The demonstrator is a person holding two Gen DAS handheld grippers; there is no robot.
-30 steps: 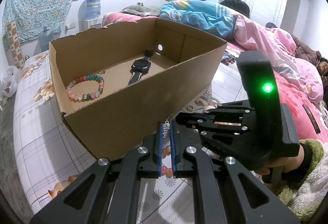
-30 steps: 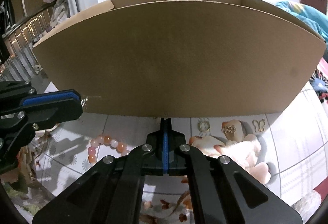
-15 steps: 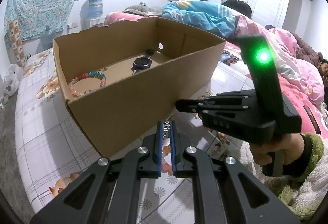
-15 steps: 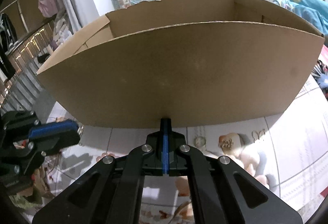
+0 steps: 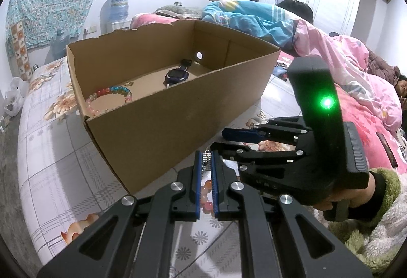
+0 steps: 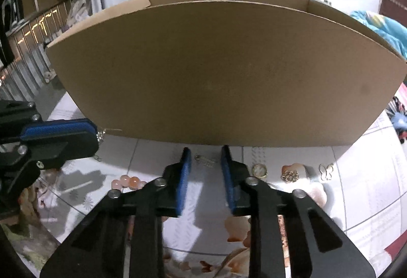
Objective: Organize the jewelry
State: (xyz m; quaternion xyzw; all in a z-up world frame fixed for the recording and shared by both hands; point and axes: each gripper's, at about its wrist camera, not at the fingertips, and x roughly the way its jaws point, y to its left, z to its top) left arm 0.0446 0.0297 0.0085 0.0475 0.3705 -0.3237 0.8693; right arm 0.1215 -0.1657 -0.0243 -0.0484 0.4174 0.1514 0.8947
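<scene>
A cardboard box (image 5: 178,110) stands on the bed sheet and holds a multicolour bead bracelet (image 5: 109,97) and a dark watch (image 5: 176,74). My left gripper (image 5: 206,158) is shut on a small silver earring (image 5: 206,159) just in front of the box's near wall; it also shows in the right wrist view (image 6: 100,137). A pink bead bracelet (image 5: 204,195) lies on the sheet below it. My right gripper (image 6: 203,158) is open over a silver chain piece (image 6: 206,159) on the sheet by the box wall (image 6: 223,69).
A gold ring (image 6: 259,171), a small bead cluster (image 6: 290,175) and a butterfly-shaped piece (image 6: 326,171) lie on the sheet right of my right gripper. Pink and blue quilts (image 5: 343,69) are piled to the right, with a person lying there.
My right gripper has opened and come down lower toward the sheet, over the chain piece. My left gripper still holds the earring near the box wall.
</scene>
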